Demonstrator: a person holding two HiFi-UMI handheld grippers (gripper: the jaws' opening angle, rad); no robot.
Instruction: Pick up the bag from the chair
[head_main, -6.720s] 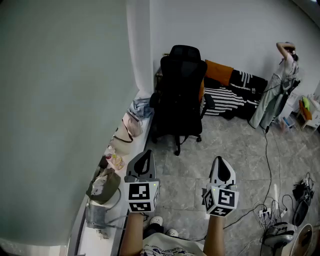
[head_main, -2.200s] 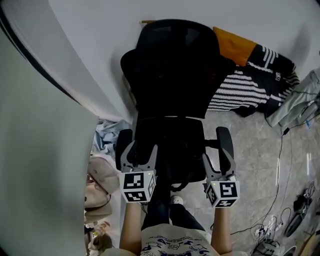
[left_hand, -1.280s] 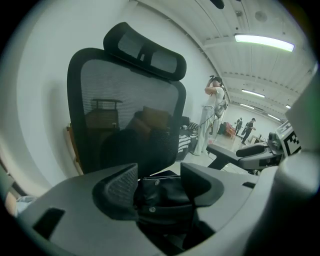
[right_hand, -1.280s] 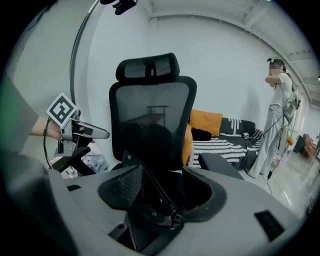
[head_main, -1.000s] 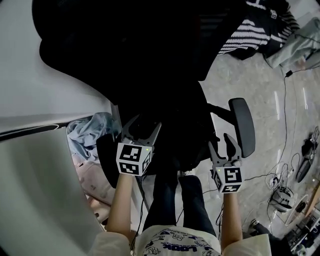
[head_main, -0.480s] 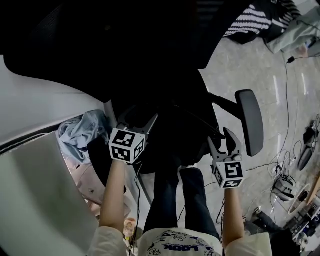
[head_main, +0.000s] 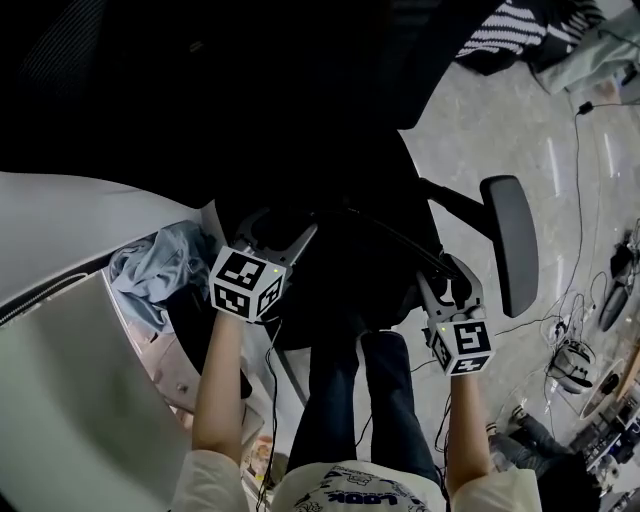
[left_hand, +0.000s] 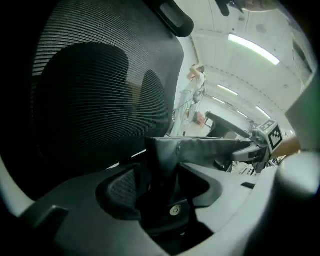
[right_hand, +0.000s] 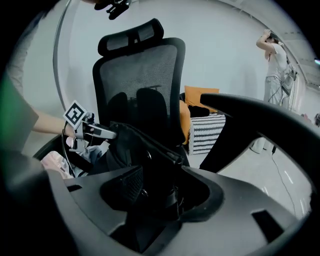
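Right now, in the head view, the soft black fabric bag (head_main: 350, 275) lies on the seat of the black mesh office chair (head_main: 300, 80). Your left claw (head_main: 280, 232) is at one end of it and your right claw (head_main: 442, 278) at the other. Everything there is dark on dark, so you could take the seat edge for the bag and close on the wrong thing.

Next, in the left gripper view, your left claw (left_hand: 170, 187) stands wide, and its jaws have just been closing a little. The bag's folded grey end, with a small metal stud (left_hand: 179, 148), sits between them and does not look pinched yet. If you catch only that thin flap, the bag may slip free or hang lopsided once it leaves the seat.

Lastly, in the right gripper view, your right claw (right_hand: 160, 195) is also wide. Its jaws have just been closing a little around the bag's dark upper edge, with no clear squeeze yet. The chair's curved black armrest (right_hand: 260, 120) sits near on that side. A careless lift could snag the bag on it or knock the claw against it. Raise one end before the other and the bag may tilt and slide out, and a sideways tug might swing the seat round.
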